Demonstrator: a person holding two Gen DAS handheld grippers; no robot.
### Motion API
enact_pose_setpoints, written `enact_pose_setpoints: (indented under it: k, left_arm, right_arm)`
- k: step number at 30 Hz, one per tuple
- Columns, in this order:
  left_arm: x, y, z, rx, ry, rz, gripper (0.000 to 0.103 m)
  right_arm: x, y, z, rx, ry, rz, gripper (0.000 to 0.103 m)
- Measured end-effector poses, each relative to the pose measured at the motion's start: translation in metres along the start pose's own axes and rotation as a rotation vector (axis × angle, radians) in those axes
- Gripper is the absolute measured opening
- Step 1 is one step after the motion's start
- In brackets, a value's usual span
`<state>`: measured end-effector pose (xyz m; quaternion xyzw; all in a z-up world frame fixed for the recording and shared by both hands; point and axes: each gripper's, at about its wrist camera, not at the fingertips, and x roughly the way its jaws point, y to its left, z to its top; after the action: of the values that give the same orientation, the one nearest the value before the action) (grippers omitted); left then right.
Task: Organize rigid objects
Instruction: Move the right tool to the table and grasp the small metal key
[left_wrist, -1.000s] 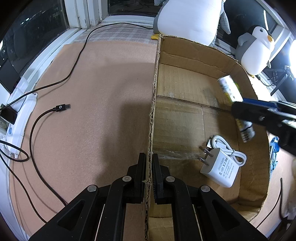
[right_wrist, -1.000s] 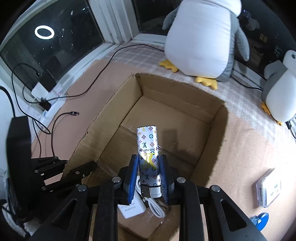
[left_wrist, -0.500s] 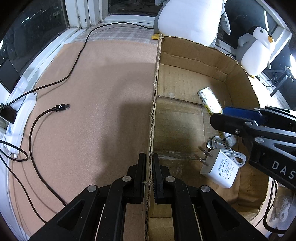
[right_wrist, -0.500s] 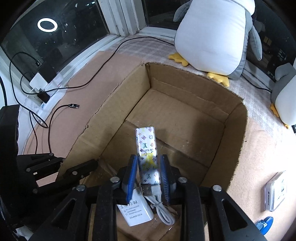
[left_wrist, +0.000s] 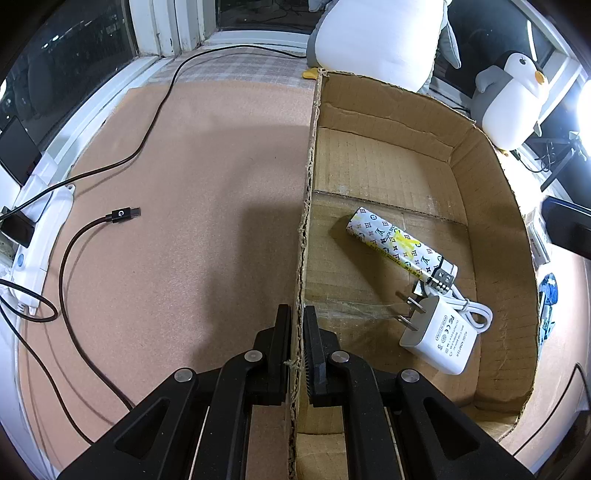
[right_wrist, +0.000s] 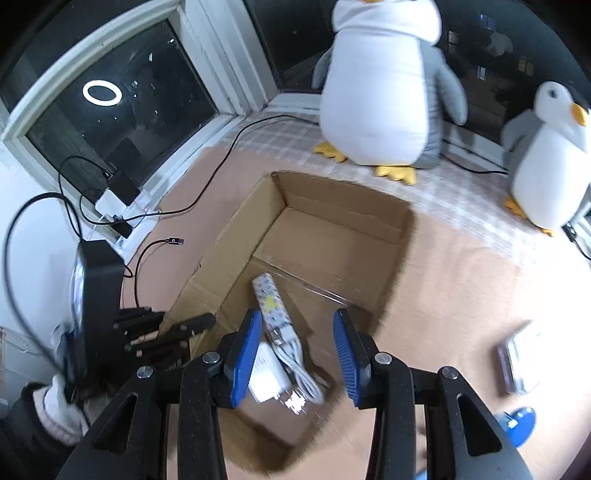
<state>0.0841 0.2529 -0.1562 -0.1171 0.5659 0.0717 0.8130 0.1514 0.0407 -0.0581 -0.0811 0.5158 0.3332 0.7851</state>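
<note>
Since a second ago the patterned lighter (left_wrist: 400, 247) has left the right gripper (right_wrist: 297, 360) and now lies flat on the floor of the cardboard box (left_wrist: 491, 206). That gripper has lifted clear of the box. Its blue pads (right_wrist: 243, 356) are spreading apart, nothing between them.

Left wrist view: lighter sits diagonal, capped end toward 10 o'clock, metal head toward 4 o'clock, right beside the prongs of the white charger (left_wrist: 439, 336). Charger lies at about 4 o'clock from box centre, its coiled white cable (left_wrist: 476, 314) beside it.

Left gripper (left_wrist: 297, 341): jaws pressed together, pinching the near box wall at its torn top edge; it has not shifted.

Outside the box, on the tan mat (left_wrist: 192, 229): black USB cable (left_wrist: 122, 215) at 9 o'clock. Two plush penguins (right_wrist: 380, 85) stand past the box, 12 to 2 o'clock in the right wrist view.
</note>
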Motion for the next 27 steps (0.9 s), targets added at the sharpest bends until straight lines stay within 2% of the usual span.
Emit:
enact_pose_setpoints:
  k: [7,14,27]
  left_arm:
    - [0.0,0.0,0.001,0.001,-0.002,0.002,0.006]
    - [0.0,0.001,0.0,0.001,-0.002,0.001,0.006]
    - [0.001,0.001,0.0,-0.002,-0.003,-0.003,0.006]
  right_arm:
    - [-0.028,-0.051,-0.032,0.058,0.023,-0.064,0.037]
    - [-0.023,-0.095,-0.061,0.119,0.083,-0.112,0.037]
    - [0.02,-0.11,-0.084,0.091,0.185,-0.174,0.036]
